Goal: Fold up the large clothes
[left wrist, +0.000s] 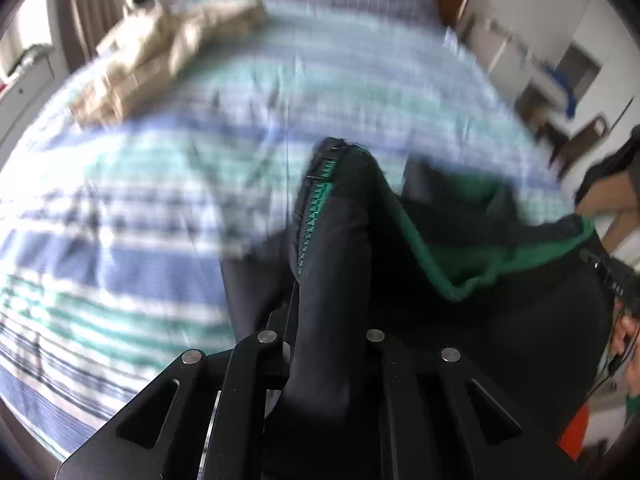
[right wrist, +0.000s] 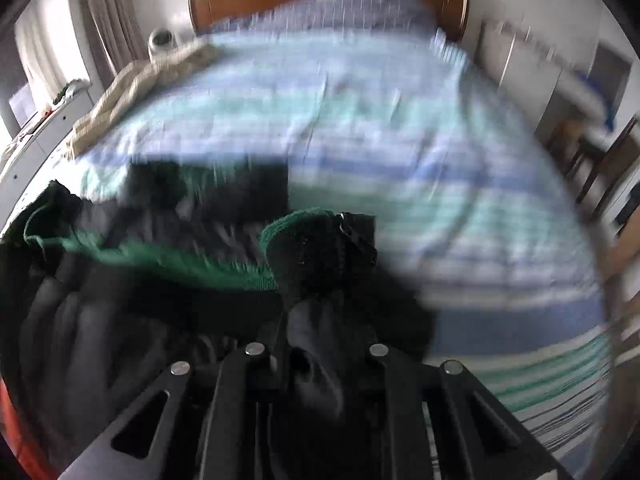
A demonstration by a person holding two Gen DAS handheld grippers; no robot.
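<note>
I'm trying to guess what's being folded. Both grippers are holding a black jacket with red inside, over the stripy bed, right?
Nearly. The black jacket has a green lining, not red; the left wrist view shows it. The rest holds: the left gripper and right gripper both grip it above the striped bed.

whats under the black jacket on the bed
The striped bedsheet shows all around the black jacket and runs beneath it. Anything else under it is covered. Both claws, left claw and right claw, pinch its zipper edges.
</note>
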